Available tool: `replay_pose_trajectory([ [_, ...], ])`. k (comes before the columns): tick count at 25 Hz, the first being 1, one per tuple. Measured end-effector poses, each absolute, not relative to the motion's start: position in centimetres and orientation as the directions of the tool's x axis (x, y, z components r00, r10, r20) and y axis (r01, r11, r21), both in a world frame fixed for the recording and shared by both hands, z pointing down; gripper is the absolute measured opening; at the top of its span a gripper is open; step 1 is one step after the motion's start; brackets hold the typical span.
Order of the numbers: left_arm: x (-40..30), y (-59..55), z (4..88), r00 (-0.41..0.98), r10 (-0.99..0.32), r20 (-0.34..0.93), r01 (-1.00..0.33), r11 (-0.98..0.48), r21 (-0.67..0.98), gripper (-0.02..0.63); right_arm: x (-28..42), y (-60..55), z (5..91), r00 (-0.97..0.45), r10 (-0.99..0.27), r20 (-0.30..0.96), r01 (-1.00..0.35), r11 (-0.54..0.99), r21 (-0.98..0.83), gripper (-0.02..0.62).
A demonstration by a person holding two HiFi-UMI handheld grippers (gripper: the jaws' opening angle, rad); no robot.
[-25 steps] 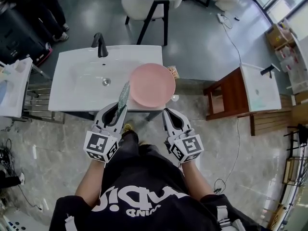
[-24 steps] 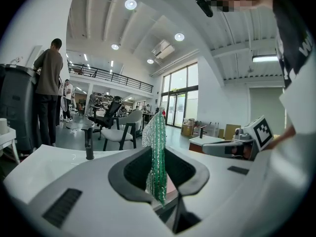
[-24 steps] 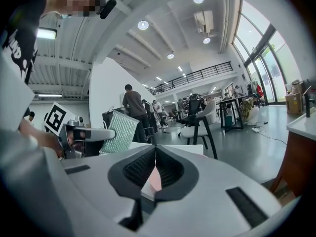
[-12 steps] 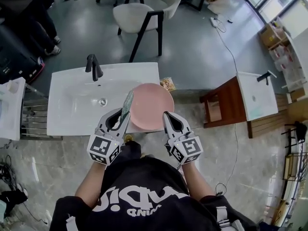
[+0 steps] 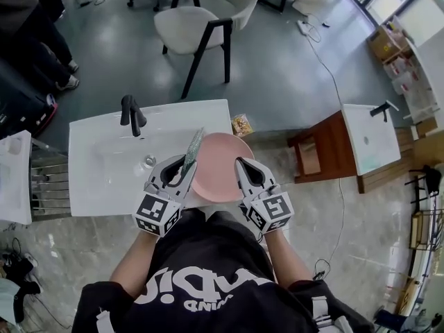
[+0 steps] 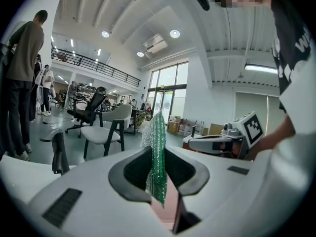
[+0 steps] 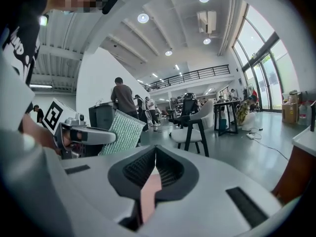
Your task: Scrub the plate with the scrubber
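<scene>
A pink plate point(image 5: 220, 165) hangs over the front right corner of the white sink point(image 5: 97, 179). My right gripper point(image 5: 243, 165) is shut on the plate's right rim; in the right gripper view a pink sliver of the plate point(image 7: 149, 191) shows between the closed jaws of the right gripper point(image 7: 154, 149). My left gripper point(image 5: 184, 167) is shut on a green sparkly scrubber point(image 5: 192, 148), which stands upright at the plate's left edge. In the left gripper view the scrubber point(image 6: 157, 157) rises between the jaws of the left gripper point(image 6: 157, 152), with the plate point(image 6: 167, 210) just below.
A black faucet point(image 5: 130, 114) and a drain point(image 5: 148, 161) mark the basin. A small packet point(image 5: 242, 124) lies by the sink's right end. Behind stands a white chair point(image 5: 194, 19); to the right a wooden stand carries a second basin point(image 5: 368, 137). A person point(image 5: 31, 19) stands far left.
The plate has come off the counter's right side toward me, and now overhangs the sink's front edge. Both grippers rose with it, and the scrubber now stands against the plate's left edge.
</scene>
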State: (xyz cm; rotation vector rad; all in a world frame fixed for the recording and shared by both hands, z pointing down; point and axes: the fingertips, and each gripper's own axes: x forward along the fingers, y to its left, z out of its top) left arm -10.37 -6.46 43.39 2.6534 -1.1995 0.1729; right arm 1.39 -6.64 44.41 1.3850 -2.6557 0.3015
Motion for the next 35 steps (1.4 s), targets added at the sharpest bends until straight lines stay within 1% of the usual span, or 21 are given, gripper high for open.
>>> replay_pose_trajectory([
  [9,-8.9,-7.7,44.9,0.672,-0.698,0.248,-0.740,-0.651,0.171,0.089,4.0,-10.0,47.0,-0.551,-0.782,0.293,-0.829,0.554,-0.079,0.021],
  [10,-8.7,-7.8,45.1,0.667,-0.700,0.254,-0.744,-0.645,0.176,0.089,4.3,-10.3,47.5,-0.552,-0.775,0.309,-0.827,0.557,-0.080,0.033],
  [12,-8.3,-7.9,45.2,0.659,-0.705,0.263,-0.752,-0.634,0.182,0.089,4.8,-10.7,48.6,-0.562,-0.752,0.344,-0.816,0.571,-0.084,0.116],
  [14,-7.8,-8.3,45.1,0.651,-0.710,0.268,-0.758,-0.629,0.176,0.089,5.4,-11.5,49.7,-0.573,-0.731,0.371,-0.806,0.584,-0.093,0.170],
  [17,-7.0,-8.8,45.2,0.645,-0.714,0.272,-0.763,-0.624,0.169,0.089,6.6,-13.2,51.6,-0.585,-0.698,0.413,-0.795,0.595,-0.119,0.219],
  [19,-6.6,-8.9,45.5,0.640,-0.716,0.279,-0.767,-0.619,0.172,0.089,7.1,-14.3,53.5,-0.593,-0.660,0.462,-0.781,0.611,-0.129,0.239],
  [24,-6.1,-9.1,46.4,0.625,-0.717,0.308,-0.778,-0.608,0.161,0.089,7.2,-16.1,58.3,-0.634,-0.516,0.577,-0.718,0.670,-0.190,0.249],
  [29,-6.0,-9.8,46.9,0.607,-0.727,0.320,-0.791,-0.591,0.158,0.089,6.9,-17.1,60.2,-0.654,-0.455,0.605,-0.693,0.682,-0.236,0.247],
  [35,-5.6,-10.1,47.7,0.606,-0.721,0.336,-0.791,-0.590,0.161,0.089,6.8,-16.9,61.9,-0.651,-0.390,0.651,-0.678,0.684,-0.269,0.198],
])
